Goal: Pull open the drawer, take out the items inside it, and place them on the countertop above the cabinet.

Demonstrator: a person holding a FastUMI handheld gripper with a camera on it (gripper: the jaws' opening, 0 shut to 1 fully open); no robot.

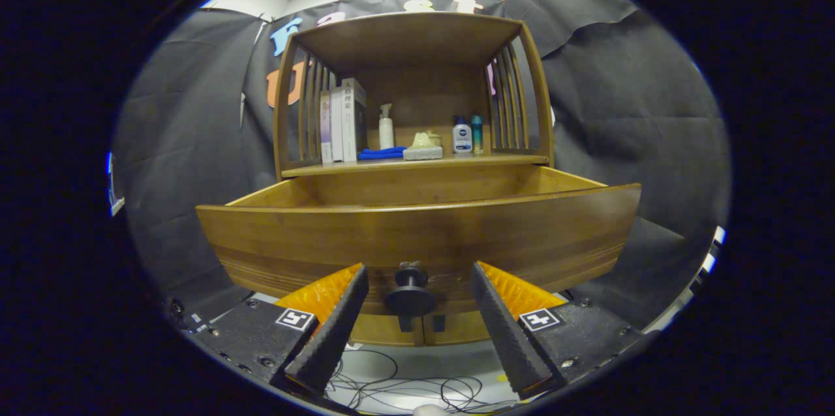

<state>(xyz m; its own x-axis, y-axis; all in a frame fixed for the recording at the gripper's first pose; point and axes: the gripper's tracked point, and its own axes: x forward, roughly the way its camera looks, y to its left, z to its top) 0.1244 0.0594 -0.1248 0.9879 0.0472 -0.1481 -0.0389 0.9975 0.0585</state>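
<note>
One gripper [417, 312], fingers spread wide apart, clamped on nothing. Between them, touching neither: round dark knob [410, 298] on the front panel of the brown wooden drawer [417, 233].

One drawer, pulled well out from the brown wooden cabinet [411, 109], front panel broadside to the fingers, long axis running side to side across the gripper's line of sight. Interior lying beyond and above the front panel's top edge; back and side walls visible, floor and any contents hidden behind the panel. Cannot tell what lies inside.

One countertop [456, 160] directly above and behind the drawer, under the cabinet's slatted open shelf. Already holding: three upright books [342, 121], white pump bottle [386, 128], folded blue cloth [381, 153], pale sponge-like block with a yellowish object on top [424, 148], white-and-blue bottle [462, 137], slim teal bottle [477, 134]. Bare wood left toward the front edge.

Judged stage: opening done; removal not begun. Judged need: back off the knob, rise over the front panel's rim, then reach forward and down into the drawer. Judged risk: catching the rim on the way over.

Several loose cables [404, 390] on the floor below the fingers.
</note>
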